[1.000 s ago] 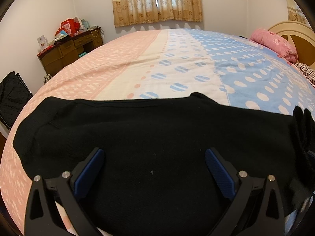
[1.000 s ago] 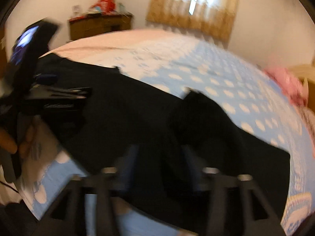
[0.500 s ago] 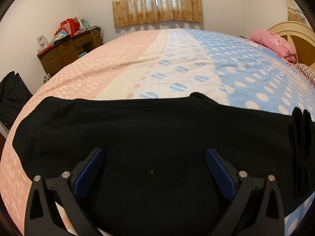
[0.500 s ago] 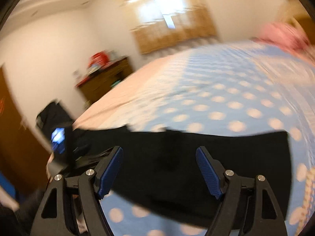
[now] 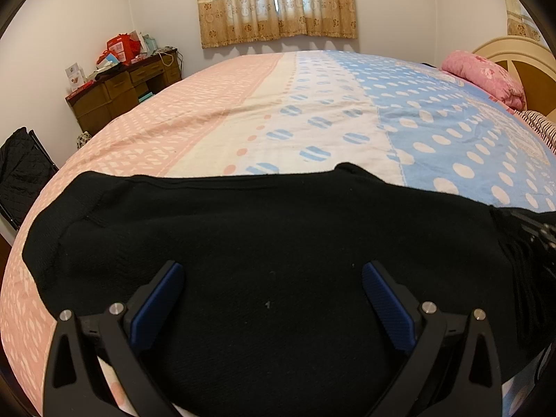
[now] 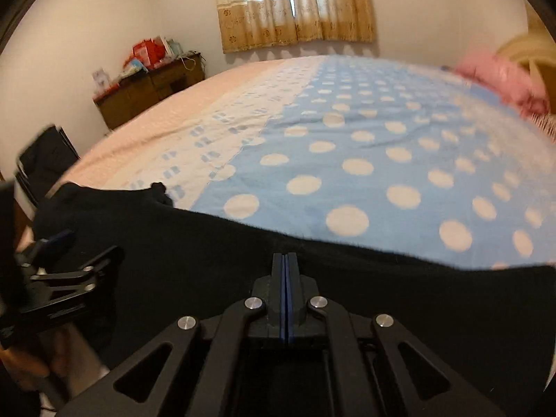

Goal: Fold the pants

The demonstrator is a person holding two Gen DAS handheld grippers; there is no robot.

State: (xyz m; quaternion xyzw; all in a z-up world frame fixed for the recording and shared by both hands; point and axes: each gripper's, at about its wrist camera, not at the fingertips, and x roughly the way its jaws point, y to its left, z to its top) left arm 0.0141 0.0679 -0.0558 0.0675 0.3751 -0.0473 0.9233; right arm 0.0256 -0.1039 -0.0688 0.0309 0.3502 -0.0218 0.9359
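Off to the left of the left tongs [image 5: 271, 290], a wooden dresser [image 5: 121, 93] stands against the wall, well apart from the work. Between those tongs' spread blue pads [image 5: 158, 304] lie the black pants [image 5: 278, 243], laid flat crosswise along the near edge of the bed [image 5: 312, 111]; the pads stand wide open over the cloth and hold nothing, hovering, I'd judge, so as to be ready to pin or pick up the fabric for a fold. Further right, the right tongs [image 6: 285, 271] are pressed fully together. They sit low on the pants' dark surface [image 6: 382, 295], but whether a pinch of cloth is caught between the pads I cannot tell. Beyond and to the right of them lies a pink pillow [image 6: 500, 80], by the headboard.
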